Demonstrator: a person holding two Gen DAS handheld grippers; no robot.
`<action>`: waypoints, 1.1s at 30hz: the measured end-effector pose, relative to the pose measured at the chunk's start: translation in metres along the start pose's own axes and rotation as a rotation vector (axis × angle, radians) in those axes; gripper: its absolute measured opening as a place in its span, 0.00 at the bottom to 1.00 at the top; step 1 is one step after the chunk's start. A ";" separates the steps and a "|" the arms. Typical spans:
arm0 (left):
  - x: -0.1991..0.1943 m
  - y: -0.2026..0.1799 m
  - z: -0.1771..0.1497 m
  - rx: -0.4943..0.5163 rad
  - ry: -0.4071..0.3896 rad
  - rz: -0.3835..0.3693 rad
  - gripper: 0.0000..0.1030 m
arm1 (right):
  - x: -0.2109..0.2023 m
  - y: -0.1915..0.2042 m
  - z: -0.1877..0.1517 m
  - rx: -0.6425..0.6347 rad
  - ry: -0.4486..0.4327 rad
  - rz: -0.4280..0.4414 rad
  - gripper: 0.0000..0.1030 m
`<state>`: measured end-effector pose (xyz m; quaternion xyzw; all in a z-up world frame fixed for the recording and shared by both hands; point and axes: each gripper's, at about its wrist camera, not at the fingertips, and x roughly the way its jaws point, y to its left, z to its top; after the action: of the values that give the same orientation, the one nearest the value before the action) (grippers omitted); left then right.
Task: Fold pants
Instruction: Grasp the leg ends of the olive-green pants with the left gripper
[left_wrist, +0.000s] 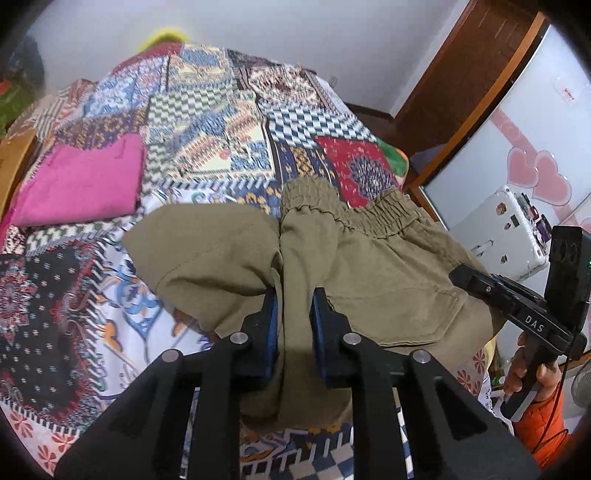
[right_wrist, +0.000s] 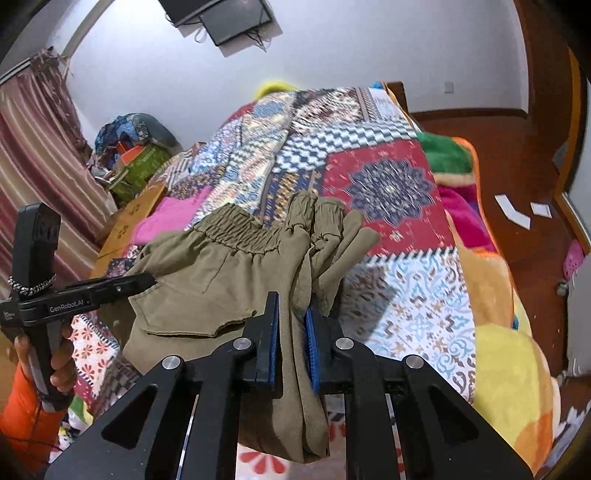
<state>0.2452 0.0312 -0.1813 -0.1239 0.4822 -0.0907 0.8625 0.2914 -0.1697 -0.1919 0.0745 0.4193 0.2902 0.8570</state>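
You are holding the khaki pants off the bed with both tongs, the left tongs and right tongs each pinching the near edge, while the elastic waistband is pointing away toward the far end.

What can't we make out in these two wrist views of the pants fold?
- Left wrist view: the lower part of the olive pants drops behind the left claw, hidden by its black frame.
- Left wrist view: the right claw's tips are hidden behind the pants fabric; only its body shows.
- Right wrist view: the pink cloth is mostly covered by the pants' waistband.
- Both views: the yellow thing at the far end of the bed is blurred.
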 end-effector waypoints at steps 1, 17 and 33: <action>-0.005 0.002 0.001 -0.001 -0.010 0.001 0.16 | -0.001 0.004 0.002 -0.007 -0.006 0.003 0.11; -0.098 0.068 0.032 -0.067 -0.223 0.055 0.11 | 0.004 0.101 0.065 -0.173 -0.146 0.080 0.11; -0.048 0.136 -0.034 -0.184 -0.083 0.073 0.07 | 0.083 0.102 0.019 -0.282 0.147 0.045 0.08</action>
<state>0.1968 0.1694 -0.2007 -0.1885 0.4565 -0.0092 0.8695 0.3011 -0.0375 -0.1983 -0.0586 0.4341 0.3699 0.8193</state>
